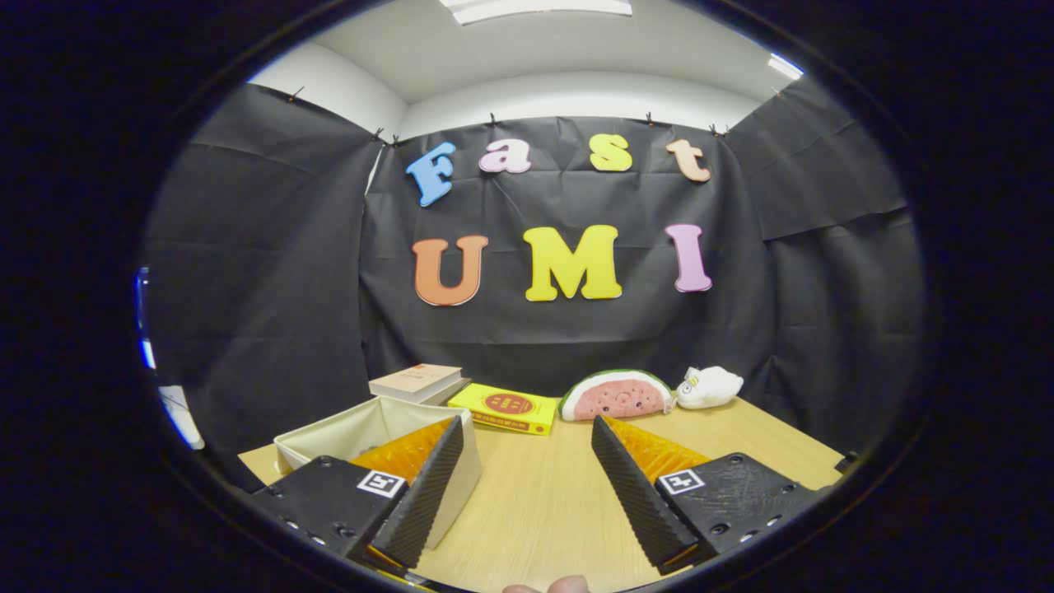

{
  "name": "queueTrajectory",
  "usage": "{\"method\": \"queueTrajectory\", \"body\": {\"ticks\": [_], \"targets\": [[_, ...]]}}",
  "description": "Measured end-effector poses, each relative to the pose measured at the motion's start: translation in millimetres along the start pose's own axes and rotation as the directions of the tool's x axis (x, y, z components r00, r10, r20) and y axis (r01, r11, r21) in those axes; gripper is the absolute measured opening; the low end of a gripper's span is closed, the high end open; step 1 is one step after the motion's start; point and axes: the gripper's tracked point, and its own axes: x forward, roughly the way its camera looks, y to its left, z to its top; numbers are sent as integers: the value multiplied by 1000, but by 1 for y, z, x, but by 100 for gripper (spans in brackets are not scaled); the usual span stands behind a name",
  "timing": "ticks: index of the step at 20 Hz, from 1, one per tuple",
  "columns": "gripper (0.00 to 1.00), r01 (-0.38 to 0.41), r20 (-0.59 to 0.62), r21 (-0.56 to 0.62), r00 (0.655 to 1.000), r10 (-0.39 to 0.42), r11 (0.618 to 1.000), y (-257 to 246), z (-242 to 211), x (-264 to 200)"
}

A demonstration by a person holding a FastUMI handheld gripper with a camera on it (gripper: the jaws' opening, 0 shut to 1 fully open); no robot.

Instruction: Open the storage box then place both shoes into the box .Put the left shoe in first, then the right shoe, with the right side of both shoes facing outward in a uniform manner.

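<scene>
A black cloth wall closes in a small booth, and a pale wooden table (535,511) runs from the camera toward it. The gripper (527,486) hovers above the table with its two fingers spread wide and nothing between them but bare wood.

The storage box (329,432), a cream fabric bin, sits at about ten o'clock from the gap between the fingers, partly behind the left finger (428,486). Its top looks open, with no lid on it that I can see, and the part of its inside that shows holds no shoe; the rest is hidden by the finger. No shoe can be made out on the stretch of table in sight.

Beyond the fingers, at about eleven o'clock, lies a stack of books (418,382); near twelve, a yellow box (504,408); at about one o'clock, a watermelon plush (616,397) with a small white plush (710,386) just beside it.

Whether the box needs any opening cannot be settled from here, and this could fit a moment before the shoes go in or one where they lie hidden. To handle this stage well, I would keep the wide spread, bring the box rim squarely ahead of the fingers rather than off to the side, and look into it before committing. The fabric wall will likely give under a pinch, so a slow, shallow grip on the rim seems wise.
</scene>
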Motion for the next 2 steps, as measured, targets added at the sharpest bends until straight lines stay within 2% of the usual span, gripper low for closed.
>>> {"method": "queueTrajectory", "body": {"ticks": [2], "targets": [[95, 6, 0, 2, 1000, -6, 1000, -2, 0, -1]]}}
